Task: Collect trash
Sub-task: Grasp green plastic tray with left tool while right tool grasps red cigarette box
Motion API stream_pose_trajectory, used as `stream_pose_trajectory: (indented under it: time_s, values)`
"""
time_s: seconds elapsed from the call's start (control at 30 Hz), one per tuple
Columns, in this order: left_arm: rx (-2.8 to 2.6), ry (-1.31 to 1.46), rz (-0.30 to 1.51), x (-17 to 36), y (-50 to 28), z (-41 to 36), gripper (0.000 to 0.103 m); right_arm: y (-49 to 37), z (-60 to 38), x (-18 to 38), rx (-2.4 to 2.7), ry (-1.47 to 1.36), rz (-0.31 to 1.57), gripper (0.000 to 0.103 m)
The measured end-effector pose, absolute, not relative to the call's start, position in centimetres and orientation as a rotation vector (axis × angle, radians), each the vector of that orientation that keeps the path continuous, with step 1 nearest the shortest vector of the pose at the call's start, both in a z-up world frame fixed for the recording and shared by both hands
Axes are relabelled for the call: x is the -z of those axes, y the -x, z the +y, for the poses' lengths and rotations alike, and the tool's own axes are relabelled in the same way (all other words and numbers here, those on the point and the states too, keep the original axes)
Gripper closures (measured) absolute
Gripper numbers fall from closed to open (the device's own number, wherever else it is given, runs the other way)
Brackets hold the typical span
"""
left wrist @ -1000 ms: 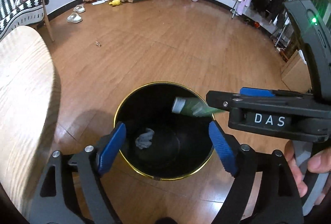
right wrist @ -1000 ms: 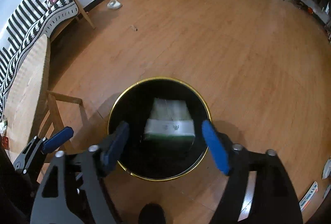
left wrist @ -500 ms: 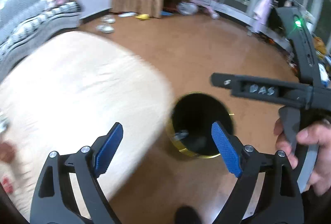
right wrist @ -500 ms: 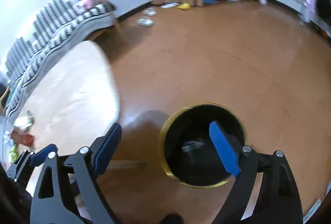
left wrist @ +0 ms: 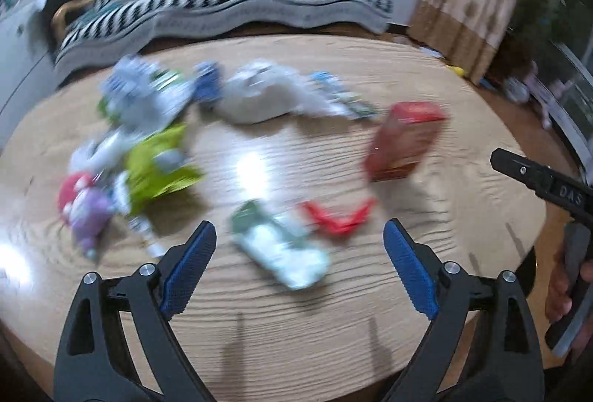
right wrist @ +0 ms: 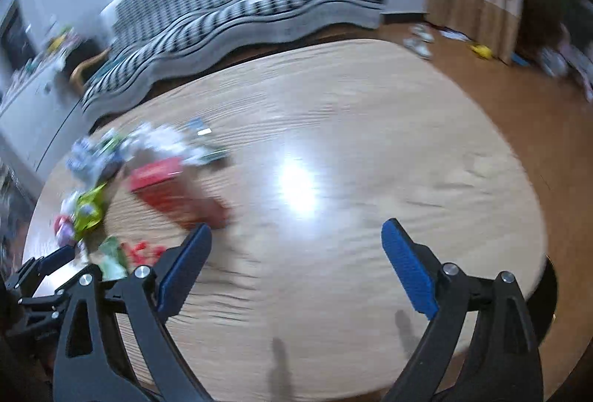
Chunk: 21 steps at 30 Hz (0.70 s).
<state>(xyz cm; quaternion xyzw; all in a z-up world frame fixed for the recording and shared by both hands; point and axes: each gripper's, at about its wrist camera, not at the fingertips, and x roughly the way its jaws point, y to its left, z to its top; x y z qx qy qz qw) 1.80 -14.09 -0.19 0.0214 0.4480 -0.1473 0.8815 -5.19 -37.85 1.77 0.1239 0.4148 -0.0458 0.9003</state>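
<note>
- Change vs. a sec ago: the black gold-rimmed bin w/ the dropped green-white packet is no longer framed; both cams are now turned onto the round light-wood table (left wrist: 296, 346) where the rest of the trash lies. Drop judged done, next pick-up round beginning.
- Left gripper (left wrist: 298, 261): blue pads wide apart, jaws opening, nothing held between them; the table is seen through the gap.
- Right gripper (right wrist: 296, 263): likewise spread, jaws opening, empty; only bare wood is framed between its fingers.
- Trash location: a flat green-and-white wrapper (left wrist: 281, 250) lies closest to the left pads, w/ a crumpled red scrap (left wrist: 337, 218) just beside it; a red cardboard box (left wrist: 404, 142) stands farther right; a lime-green bag (left wrist: 159, 161) and a white crumpled bag (left wrist: 259, 98) sit beyond. Heavy motion blur, so item ids are prob. approximate.
- Left view only: the whole litter spread is centred, plus the right tool's black arm and the holding hand (left wrist: 567, 290) at the edge.
- Right view only: mostly clear wood, litter pushed to the left margin, floor w/ slippers (right wrist: 417, 38) beyond; so the left tool is judged better placed for the next grab.
</note>
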Motion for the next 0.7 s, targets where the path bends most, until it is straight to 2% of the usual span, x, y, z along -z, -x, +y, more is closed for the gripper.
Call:
stream_pose_trajectory:
  time_s: [0.2, 0.6, 0.67, 0.7]
  values:
    - [0.260, 0.004, 0.987, 1.6, -3.7, -12.1, 0.012, 2.1, -31.8, -1.6, 0.023, -0.194, 0.869, 0.010]
    - [0.270, 0.029, 1.038, 3.6, -4.7, -10.6, 0.011, -2.9, -28.5, 1.1, 0.035, -0.161, 0.918, 0.009]
    - [0.269, 0.035, 1.052, 4.2, -4.7, -10.8, 0.011, -3.3, -28.6, 1.4, 0.034, -0.161, 0.928, 0.022]
    - [0.268, 0.036, 1.058, 4.4, -4.9, -11.0, 0.011, -3.5, -28.7, 1.5, 0.034, -0.162, 0.937, 0.046]
